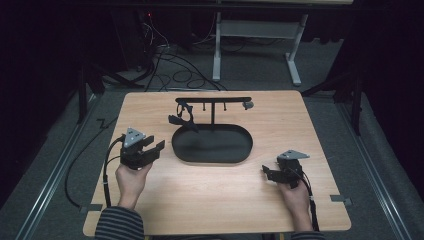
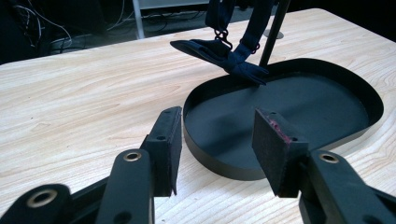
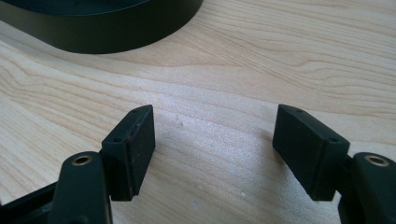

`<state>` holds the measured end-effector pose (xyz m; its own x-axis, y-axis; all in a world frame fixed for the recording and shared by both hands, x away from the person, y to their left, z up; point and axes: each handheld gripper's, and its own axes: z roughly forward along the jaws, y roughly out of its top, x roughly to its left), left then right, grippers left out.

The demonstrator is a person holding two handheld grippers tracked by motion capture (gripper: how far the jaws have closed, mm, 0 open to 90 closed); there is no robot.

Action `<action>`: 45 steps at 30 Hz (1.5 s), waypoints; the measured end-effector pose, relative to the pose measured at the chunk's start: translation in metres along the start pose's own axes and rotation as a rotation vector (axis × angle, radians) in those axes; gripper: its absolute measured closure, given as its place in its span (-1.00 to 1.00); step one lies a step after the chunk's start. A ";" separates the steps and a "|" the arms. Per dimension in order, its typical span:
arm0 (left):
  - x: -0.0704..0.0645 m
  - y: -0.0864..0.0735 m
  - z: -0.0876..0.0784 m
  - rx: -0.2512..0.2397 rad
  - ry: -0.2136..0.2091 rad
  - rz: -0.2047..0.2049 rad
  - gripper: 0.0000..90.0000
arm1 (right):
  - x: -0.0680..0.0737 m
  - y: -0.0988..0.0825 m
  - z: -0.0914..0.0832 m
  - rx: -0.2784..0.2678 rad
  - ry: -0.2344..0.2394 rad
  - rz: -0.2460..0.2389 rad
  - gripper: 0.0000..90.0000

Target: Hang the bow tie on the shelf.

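Two tools sit wide open and empty, and the left tool (image 1: 150, 147) is the closer one, since the dark strap (image 1: 182, 119) dangles off the rack's (image 1: 214, 100) left end over the oval tray (image 1: 212, 159) at about 1 o'clock from it, while the right tool (image 1: 272, 172) rests down on the surface (image 1: 210, 205).

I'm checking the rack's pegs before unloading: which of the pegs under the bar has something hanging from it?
The leftmost peg, at the bar's left end: the dark strap hangs from it, drooping over the tray's rim. The two middle pegs hang bare.
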<state>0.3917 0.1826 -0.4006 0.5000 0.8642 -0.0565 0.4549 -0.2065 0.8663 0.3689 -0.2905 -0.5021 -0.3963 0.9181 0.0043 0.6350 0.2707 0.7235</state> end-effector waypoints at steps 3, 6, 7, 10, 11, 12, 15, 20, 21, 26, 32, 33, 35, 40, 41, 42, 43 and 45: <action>0.001 -0.001 -0.001 0.000 0.000 -0.005 0.18 | 0.000 0.000 0.000 0.001 0.000 -0.001 -0.31; 0.001 -0.003 -0.002 -0.002 0.000 -0.011 0.18 | 0.000 0.000 0.000 0.001 0.000 -0.001 -0.31; 0.001 -0.003 -0.002 0.003 0.000 -0.012 0.17 | 0.000 0.000 0.000 0.001 0.000 -0.001 -0.31; 0.001 -0.004 -0.003 0.001 0.001 -0.011 0.17 | 0.000 0.000 0.000 0.002 -0.001 -0.001 -0.31; 0.001 -0.005 -0.004 -0.002 0.001 -0.014 0.17 | 0.000 0.000 0.000 0.002 -0.001 -0.001 -0.31; 0.002 -0.005 -0.004 -0.001 0.001 -0.016 0.17 | 0.000 0.000 0.000 0.002 -0.001 -0.002 -0.31; 0.002 -0.007 -0.005 0.000 0.000 -0.021 0.17 | 0.000 0.000 0.000 0.002 -0.001 -0.001 -0.31; 0.003 -0.010 -0.007 0.001 0.002 -0.026 0.17 | 0.001 0.000 0.000 0.002 -0.003 0.001 -0.31; 0.004 -0.011 -0.008 0.000 0.002 -0.029 0.17 | 0.001 0.000 0.000 0.003 -0.004 0.000 -0.31; 0.005 -0.015 -0.009 0.004 0.002 -0.041 0.17 | 0.001 0.000 0.000 0.002 -0.005 0.000 -0.31; 0.007 -0.022 -0.010 0.011 0.001 -0.055 0.17 | 0.001 0.000 0.000 0.003 -0.006 -0.002 -0.31; 0.008 -0.023 -0.011 0.012 0.000 -0.059 0.17 | 0.001 0.000 0.000 0.002 -0.006 -0.002 -0.31; 0.009 -0.025 -0.011 0.013 0.000 -0.064 0.17 | 0.001 0.000 0.000 0.003 -0.007 -0.003 -0.31; 0.009 -0.030 -0.012 0.017 -0.003 -0.072 0.16 | 0.001 0.000 0.000 0.003 -0.008 -0.004 -0.31; 0.009 -0.031 -0.011 0.017 -0.004 -0.074 0.16 | 0.001 0.000 0.000 0.003 -0.009 -0.005 -0.31; 0.009 -0.032 -0.011 0.018 -0.004 -0.077 0.16 | 0.001 0.000 0.000 0.003 -0.009 -0.006 -0.31; 0.010 -0.034 -0.011 0.021 -0.004 -0.080 0.16 | 0.001 0.000 0.000 0.003 -0.009 -0.006 -0.31; 0.010 -0.037 -0.011 0.022 -0.006 -0.089 0.16 | 0.001 0.000 0.000 0.003 -0.009 -0.006 -0.31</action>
<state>0.3723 0.2039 -0.4275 0.4612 0.8769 -0.1353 0.5137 -0.1396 0.8465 0.3687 -0.2895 -0.5021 -0.3944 0.9189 -0.0060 0.6346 0.2770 0.7215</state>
